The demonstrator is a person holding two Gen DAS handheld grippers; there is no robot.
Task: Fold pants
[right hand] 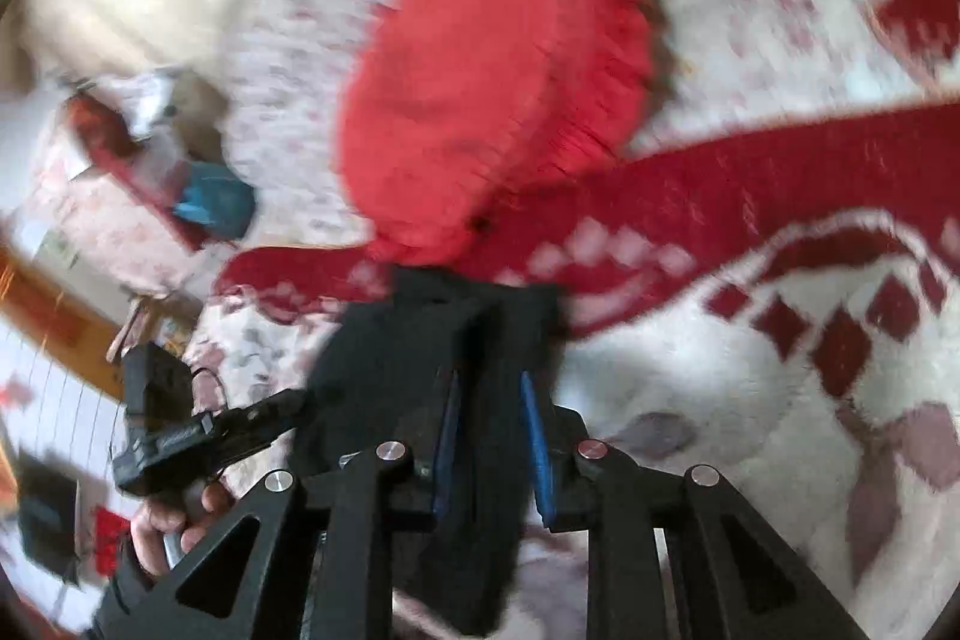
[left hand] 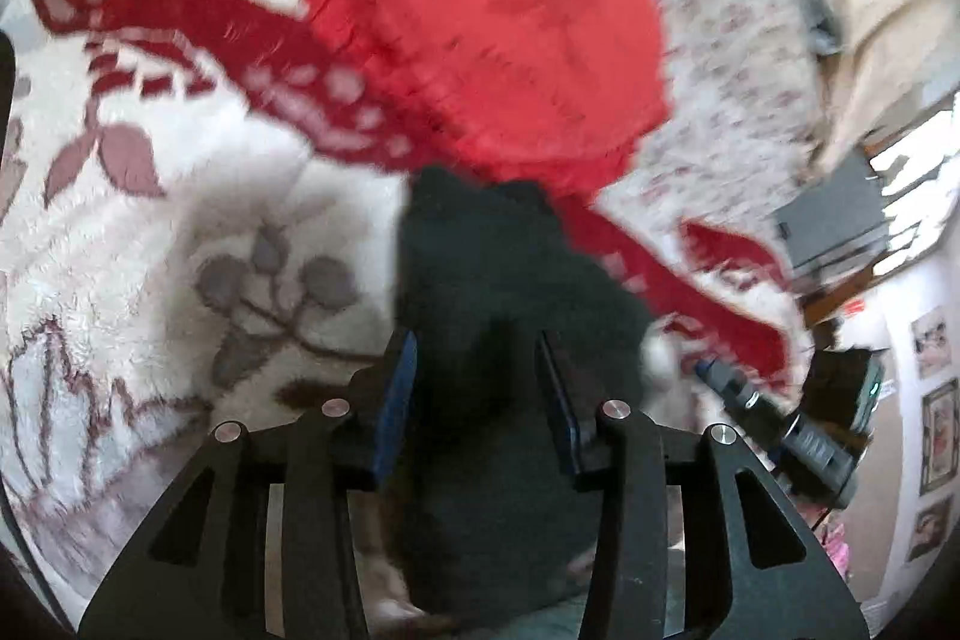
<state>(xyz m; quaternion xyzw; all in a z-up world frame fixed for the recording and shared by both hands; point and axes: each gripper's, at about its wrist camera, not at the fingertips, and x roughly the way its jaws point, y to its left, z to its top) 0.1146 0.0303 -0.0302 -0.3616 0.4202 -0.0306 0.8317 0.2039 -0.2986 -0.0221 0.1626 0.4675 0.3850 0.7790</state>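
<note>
The black pants hang as a dark bunch over a white blanket with red patterns. My left gripper is shut on the bunch, and the cloth fills the gap between its blue pads. In the right wrist view the black pants run between the blue pads of my right gripper, which is shut on a fold of them. Both views are blurred. The lower part of the pants is hidden behind the gripper bodies.
A round bright red cushion lies on the flowered sheet just beyond the pants. The other gripper shows at the right, and a hand holding the left one at the lower left. Furniture stands past the bed's edge.
</note>
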